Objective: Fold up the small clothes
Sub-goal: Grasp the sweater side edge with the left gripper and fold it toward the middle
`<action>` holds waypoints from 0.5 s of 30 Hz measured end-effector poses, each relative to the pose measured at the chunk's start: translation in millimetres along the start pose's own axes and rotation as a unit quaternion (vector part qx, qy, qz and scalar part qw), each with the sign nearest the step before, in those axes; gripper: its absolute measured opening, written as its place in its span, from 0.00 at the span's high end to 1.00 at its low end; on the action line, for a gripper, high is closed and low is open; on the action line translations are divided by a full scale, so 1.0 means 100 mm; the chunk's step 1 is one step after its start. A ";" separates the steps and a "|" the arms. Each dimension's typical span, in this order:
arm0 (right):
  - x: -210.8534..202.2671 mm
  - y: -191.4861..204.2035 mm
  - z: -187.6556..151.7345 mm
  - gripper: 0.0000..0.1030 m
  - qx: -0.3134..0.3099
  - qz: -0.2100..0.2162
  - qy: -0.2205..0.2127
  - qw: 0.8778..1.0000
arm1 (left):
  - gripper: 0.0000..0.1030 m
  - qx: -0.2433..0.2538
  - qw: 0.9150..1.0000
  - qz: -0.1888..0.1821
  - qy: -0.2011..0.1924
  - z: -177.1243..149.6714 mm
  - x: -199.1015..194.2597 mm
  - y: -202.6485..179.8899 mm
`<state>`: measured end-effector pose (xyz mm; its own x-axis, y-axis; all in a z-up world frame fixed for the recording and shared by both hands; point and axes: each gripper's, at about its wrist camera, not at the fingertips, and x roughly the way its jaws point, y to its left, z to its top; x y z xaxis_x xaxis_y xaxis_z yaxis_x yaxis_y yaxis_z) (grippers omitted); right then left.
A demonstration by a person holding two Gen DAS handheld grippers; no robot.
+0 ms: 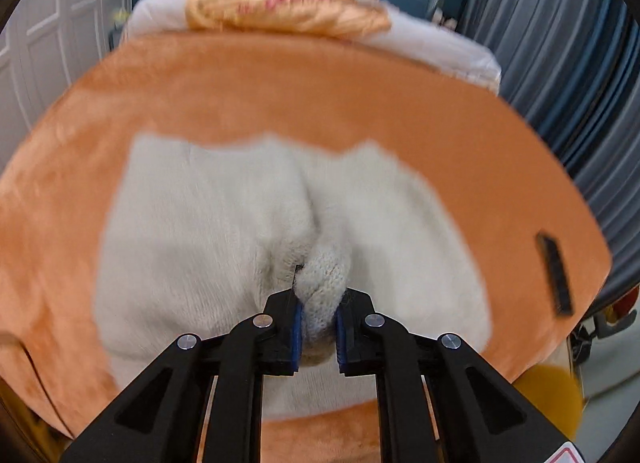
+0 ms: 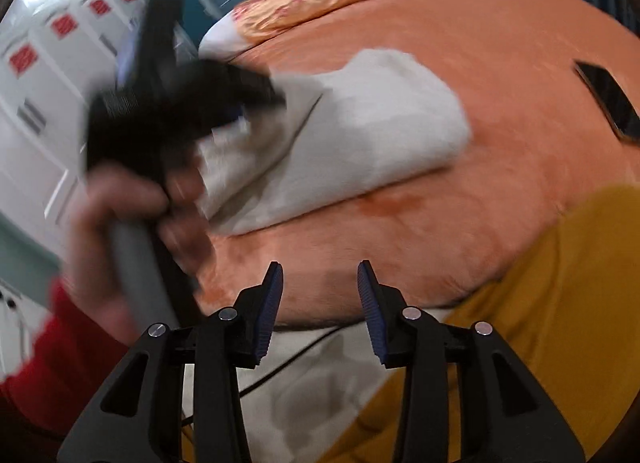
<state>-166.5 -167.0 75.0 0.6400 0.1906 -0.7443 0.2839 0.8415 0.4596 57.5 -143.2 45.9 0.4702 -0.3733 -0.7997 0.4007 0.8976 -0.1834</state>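
Note:
A small white knitted garment [image 1: 208,231] lies spread on an orange bedcover [image 1: 280,95]. My left gripper [image 1: 318,319] is shut on a bunched fold of the garment's near edge, lifting it a little. In the right wrist view the same garment [image 2: 360,131] lies partly folded, with the left gripper [image 2: 244,111] gripping its left side, blurred by motion. My right gripper [image 2: 320,295] is open and empty, hovering over the bedcover [image 2: 460,223] in front of the garment.
A black phone [image 2: 608,99] lies on the bedcover to the right, also in the left wrist view [image 1: 554,271]. A gold patterned pillow [image 1: 280,3] on white bedding sits at the far end. A mustard yellow cloth [image 2: 540,323] lies near right. White cupboards stand at left.

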 end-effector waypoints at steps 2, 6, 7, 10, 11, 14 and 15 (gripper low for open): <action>-0.04 -0.13 0.01 0.62 0.024 0.006 0.000 1.000 | 0.91 0.004 1.000 0.008 -0.002 -0.09 -0.03 0.03; -0.05 -0.24 0.03 0.62 0.032 0.008 0.002 0.999 | 0.91 -0.023 0.998 0.011 -0.056 0.06 -0.57 0.35; -0.04 -0.23 0.04 0.62 0.030 0.011 0.003 1.000 | 0.91 -0.040 0.997 0.013 -0.072 0.14 -0.75 0.51; 0.05 -0.16 0.10 0.62 0.011 0.007 0.008 1.000 | 0.91 -0.105 0.987 0.042 -0.111 0.26 -1.23 1.13; 0.06 -0.13 0.12 0.62 0.000 0.005 0.008 1.000 | 0.91 -0.127 0.983 0.056 -0.117 0.25 -1.32 1.33; 0.16 0.06 0.22 0.62 -0.057 -0.008 0.008 0.998 | 0.91 -0.207 0.967 0.100 -0.110 0.04 -1.45 2.07; 0.21 0.12 0.25 0.62 -0.072 -0.011 0.007 0.997 | 0.91 -0.227 0.963 0.104 -0.102 -0.04 -1.42 2.21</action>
<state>-131.9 -165.8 76.9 0.6240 0.1785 -0.7608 0.1919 0.9088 0.3705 76.4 109.5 117.2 0.6663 -0.1704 -0.7259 -0.0831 0.9505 -0.2994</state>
